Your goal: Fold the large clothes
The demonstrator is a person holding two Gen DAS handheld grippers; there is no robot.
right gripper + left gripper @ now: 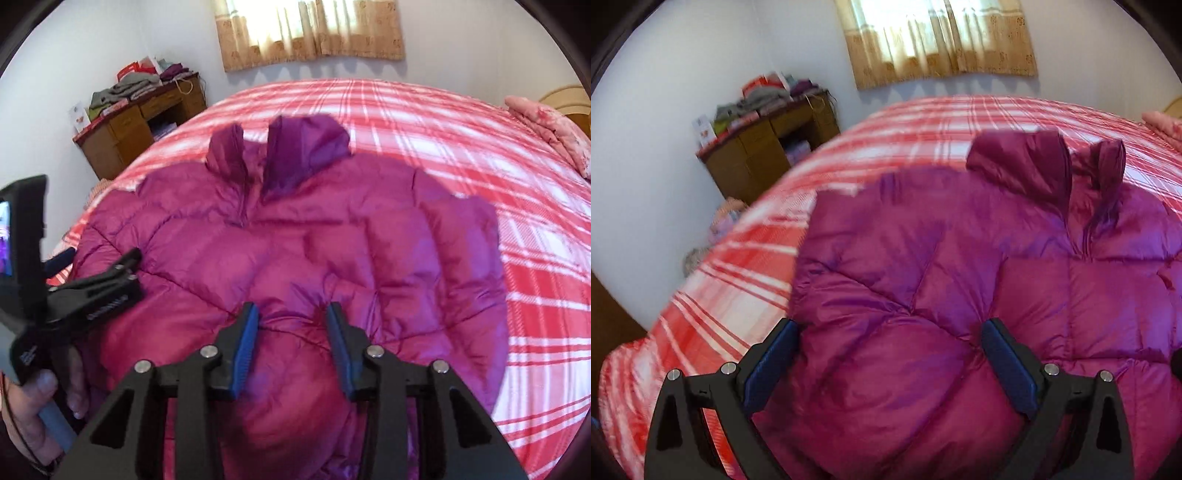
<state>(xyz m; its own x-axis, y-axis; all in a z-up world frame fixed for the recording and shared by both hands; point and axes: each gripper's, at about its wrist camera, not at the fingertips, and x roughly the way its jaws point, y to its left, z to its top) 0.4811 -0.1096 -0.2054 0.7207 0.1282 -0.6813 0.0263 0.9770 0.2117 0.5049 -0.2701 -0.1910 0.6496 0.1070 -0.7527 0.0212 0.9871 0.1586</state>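
A magenta puffer jacket (960, 280) lies spread on the bed, collar (1027, 166) at the far end. My left gripper (890, 328) is open wide, hovering low over the jacket's near left part, with nothing gripped. In the right wrist view the same jacket (332, 229) fills the middle. My right gripper (293, 314) has its blue pads (247, 332) pressed on a puffed fold of it near the hem, and the fabric puckers at both tips. The left gripper (99, 258) shows at the left edge, held by a hand (37, 391).
The bed has a red-and-white plaid cover (461, 122). A pink pillow (550, 125) lies at the far right. A wooden desk (140, 122) piled with clothes stands by the far left wall, and a curtained window (310, 29) is behind the bed.
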